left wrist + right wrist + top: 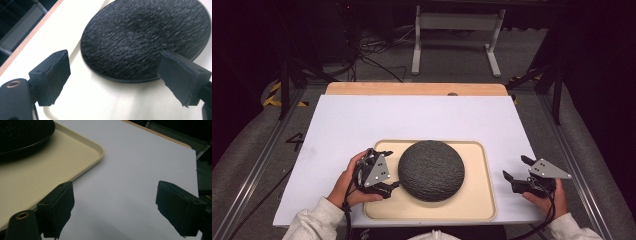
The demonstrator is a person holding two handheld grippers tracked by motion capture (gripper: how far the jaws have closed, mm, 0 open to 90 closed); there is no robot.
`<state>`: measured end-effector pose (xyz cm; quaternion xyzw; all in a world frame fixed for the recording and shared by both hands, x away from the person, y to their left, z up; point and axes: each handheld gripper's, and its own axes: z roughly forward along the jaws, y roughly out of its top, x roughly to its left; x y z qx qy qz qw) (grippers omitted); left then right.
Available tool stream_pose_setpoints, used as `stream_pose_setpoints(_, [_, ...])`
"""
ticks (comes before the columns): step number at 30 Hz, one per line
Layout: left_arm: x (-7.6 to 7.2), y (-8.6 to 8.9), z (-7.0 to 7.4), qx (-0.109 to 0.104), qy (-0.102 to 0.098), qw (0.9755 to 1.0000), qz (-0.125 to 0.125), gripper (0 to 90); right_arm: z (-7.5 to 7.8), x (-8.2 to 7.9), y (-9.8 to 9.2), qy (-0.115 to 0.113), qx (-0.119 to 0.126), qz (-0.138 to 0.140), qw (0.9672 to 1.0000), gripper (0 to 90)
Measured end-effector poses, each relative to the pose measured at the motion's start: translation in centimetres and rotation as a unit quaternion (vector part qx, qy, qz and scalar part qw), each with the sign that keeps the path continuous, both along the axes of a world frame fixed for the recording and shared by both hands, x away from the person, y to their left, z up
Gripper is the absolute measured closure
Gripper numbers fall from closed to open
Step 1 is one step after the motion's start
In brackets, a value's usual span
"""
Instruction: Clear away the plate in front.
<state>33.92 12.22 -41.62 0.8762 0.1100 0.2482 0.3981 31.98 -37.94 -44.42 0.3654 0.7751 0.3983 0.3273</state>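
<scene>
Lying crown-up on the beige tray [472, 207], the dark woven hat [431, 170] sits just ahead of the left gripper [387, 186], whose jaws stand wide apart with nothing between them; in the left gripper view the hat [147, 37] spreads beyond and between the two black pads [56, 75], its nearest edge a little past their tips and not touching either one. The right gripper [516, 169] rests off the tray's far side over the white board [362, 120], jaws likewise spread and empty, with the tray rim [97, 146] ahead of its near jaw and the hat well beyond that. Judging by the crinkled, knitted-looking surface and the low dome shape, the hat is probably light and soft, likely to dent or fold under the pads rather than resist them, and its rough weave should give good friction, so slipping seems a small risk. The thin edge lying flat against the tray looks like the best place to take hold: one jaw would have to slide under that edge while the other comes down on top, pinching a single layer. A grasp across the dome seems poor, since the crown is wider than the jaw gap and would simply collapse. Lifted by one edge, it may well droop and swing.
</scene>
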Motion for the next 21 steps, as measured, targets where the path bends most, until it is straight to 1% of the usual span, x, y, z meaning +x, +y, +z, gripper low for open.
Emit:
stream_pose_setpoints(2, [0.3, 0.6, 0.0, -0.001, 0.0, 1.0, 0.004, 12.7, 0.0, 0.0, 0.0, 0.0, 0.0, 0.0, 1.0, 15.6])
stream_pose_setpoints(4, [0.5, 1.3, 0.0, -0.005, 0.001, 0.9999, 0.015, 12.7, 0.0, 0.0, 0.0, -0.001, -0.001, 0.0, 1.0, 15.6])
stream_pose_setpoints(5, [0.5, 1.3, 0.0, -0.005, 0.001, 0.9999, 0.015, 12.7, 0.1, 0.0, 0.0, -0.001, 0.0, 0.0, 1.0, 15.6])
stream_pose_setpoints(6, [0.7, 2.0, 0.0, -0.008, 0.004, 0.9997, 0.022, 12.7, 0.1, 0.0, 0.0, -0.001, 0.001, 0.0, 1.0, 15.6])
stream_pose_setpoints(12, [1.0, 3.8, -0.1, -0.011, 0.004, 0.9988, 0.048, 13.1, 0.1, -0.1, 0.1, -0.002, -0.002, 0.003, 1.0, 15.6])
stream_pose_setpoints(13, [1.1, 4.1, -0.1, -0.012, 0.003, 0.9987, 0.05, 13.3, 0.1, -0.1, 0.1, -0.002, -0.002, 0.003, 1.0, 15.6])
stream_pose_setpoints(17, [1.3, 5.4, -0.3, -0.019, 0.011, 0.9979, 0.062, 13.3, 0.1, -0.1, 0.1, -0.002, -0.002, 0.003, 1.0, 15.6])
stream_pose_setpoints(19, [1.4, 6.0, -0.4, -0.019, 0.014, 0.9973, 0.07, 13.3, 0.1, -0.1, 0.1, -0.002, -0.002, 0.003, 1.0, 15.6])
stream_pose_setpoints(21, [1.5, 6.3, -0.5, -0.019, 0.013, 0.9971, 0.072, 13.3, 0.1, -0.1, 0.1, -0.002, -0.002, 0.003, 1.0, 15.6])
